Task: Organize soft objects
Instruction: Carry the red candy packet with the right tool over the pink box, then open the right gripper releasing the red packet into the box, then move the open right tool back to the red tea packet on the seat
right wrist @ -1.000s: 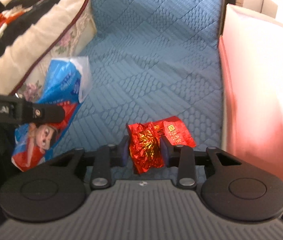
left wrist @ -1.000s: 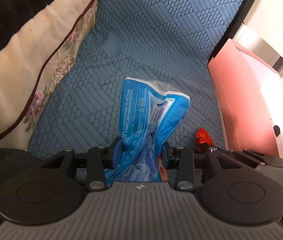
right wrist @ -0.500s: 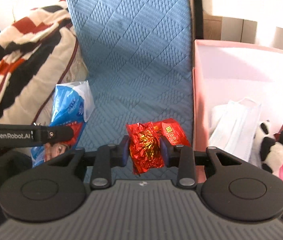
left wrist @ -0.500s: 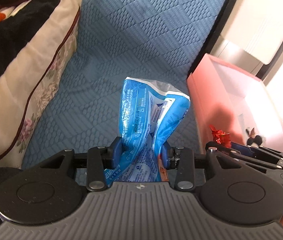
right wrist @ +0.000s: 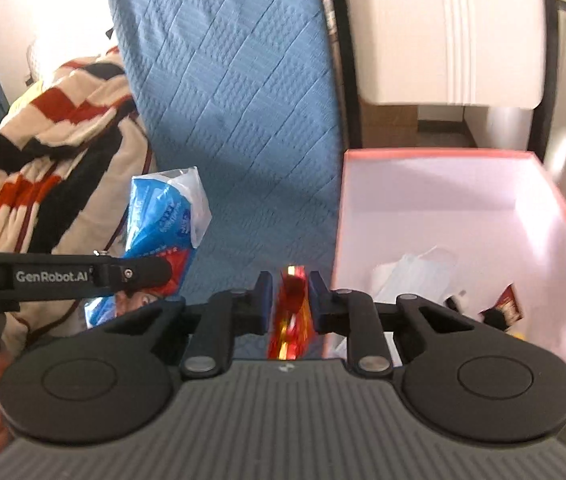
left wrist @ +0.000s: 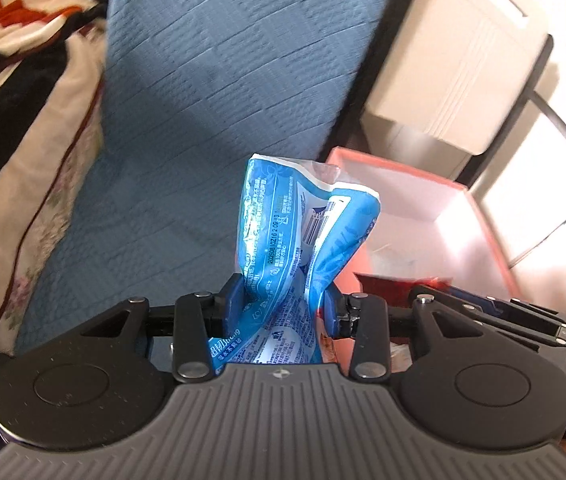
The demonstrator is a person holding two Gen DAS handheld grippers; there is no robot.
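Both grippers have risen from the bed toward the pink box (right wrist: 435, 208): left gripper (left wrist: 281, 304) jaws pinch the blue tissue pack (left wrist: 303, 232), right gripper (right wrist: 289, 300) jaws are closing tighter on the red foil packet (right wrist: 291, 312), ready for dropping in.

Blue quilted mattress (right wrist: 243, 120) lies bare between striped blanket (right wrist: 43, 128) and pink box (right wrist: 563, 216). Box top is open; face mask (right wrist: 411, 276) and small items are clustered at its near end.
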